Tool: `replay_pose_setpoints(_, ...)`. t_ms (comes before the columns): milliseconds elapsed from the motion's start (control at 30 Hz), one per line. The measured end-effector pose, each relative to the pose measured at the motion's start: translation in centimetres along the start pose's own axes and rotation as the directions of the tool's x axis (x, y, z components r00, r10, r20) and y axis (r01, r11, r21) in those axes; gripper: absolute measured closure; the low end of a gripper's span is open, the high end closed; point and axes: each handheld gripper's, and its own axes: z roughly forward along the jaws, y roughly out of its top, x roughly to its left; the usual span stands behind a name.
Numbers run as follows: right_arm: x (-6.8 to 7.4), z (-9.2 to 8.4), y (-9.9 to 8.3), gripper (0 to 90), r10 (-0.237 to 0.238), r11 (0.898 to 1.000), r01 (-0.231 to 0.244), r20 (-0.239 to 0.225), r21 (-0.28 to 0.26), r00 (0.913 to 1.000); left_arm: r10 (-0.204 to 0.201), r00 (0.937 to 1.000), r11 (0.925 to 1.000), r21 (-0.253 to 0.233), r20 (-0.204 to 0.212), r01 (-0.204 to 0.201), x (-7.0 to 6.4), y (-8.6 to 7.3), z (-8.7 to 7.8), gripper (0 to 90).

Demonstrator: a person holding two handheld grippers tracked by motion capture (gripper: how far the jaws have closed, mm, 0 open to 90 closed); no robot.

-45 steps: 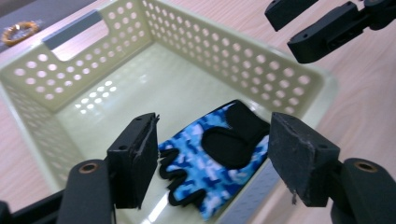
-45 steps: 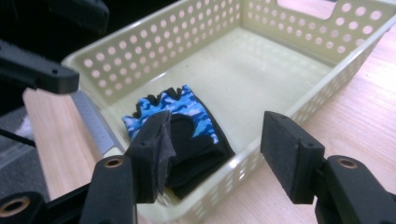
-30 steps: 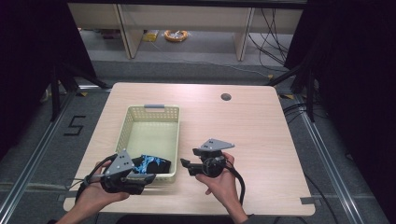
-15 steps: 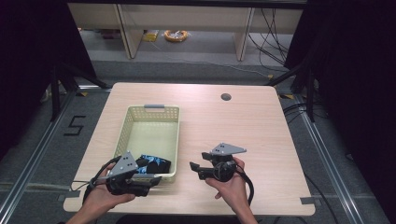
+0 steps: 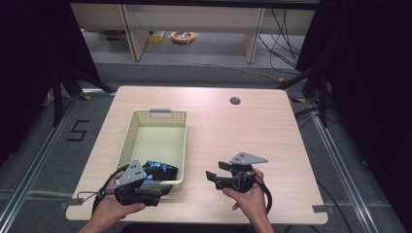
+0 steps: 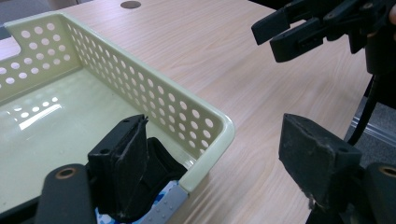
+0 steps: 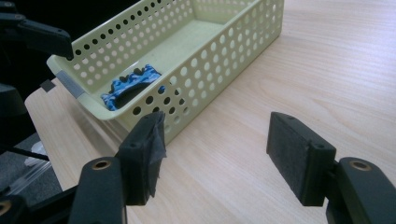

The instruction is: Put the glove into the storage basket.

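Pale-yellow plastic basket [image 5: 156,145] sat on the left half of the wood table [image 5: 272,131], long side running away from me. The blue-and-black pouch [image 5: 158,171] lay inside it at the near end, against the near wall (in the right gripper view I saw it through the holes [image 7: 133,86]). My left gripper [image 5: 163,190] hung at the basket's near right corner with jaws spread wide and holding nothing; in the left gripper view one jaw sat inside the rim just over the pouch and the other outside over the table, straddling the wall, probably because I'd just let go or was about to grab, can't say which. My right gripper [image 5: 210,175] was well apart on the bare table, jaws also wide, empty, pointed toward the basket, likely just waiting out of the way.
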Motion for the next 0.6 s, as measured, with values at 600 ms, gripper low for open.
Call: replay_pose_setpoints(600,-0.8,-1.2,-2.0,34.9,0.022,1.0,-0.022,0.002,-0.002,0.9998,0.006,0.9991,0.9986,0.052,0.042,-0.008,-2.1,-2.1,1.0,21.3)
